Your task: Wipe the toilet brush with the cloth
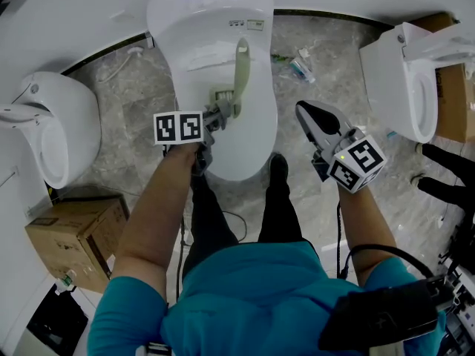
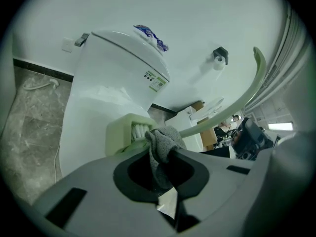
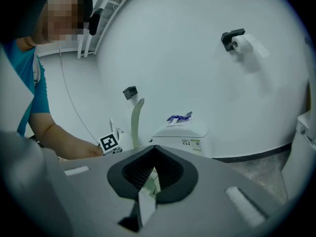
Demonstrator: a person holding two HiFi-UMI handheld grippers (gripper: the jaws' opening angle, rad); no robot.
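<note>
toilet brush [image 1: 240, 73], curved pale-green plastic

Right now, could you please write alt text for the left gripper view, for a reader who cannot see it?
The left gripper has its jaws shut on a crumpled grey cloth, held against the head of a pale green plastic toilet brush, whose handle curves up to the right. A white ceramic toilet stands behind.
</note>
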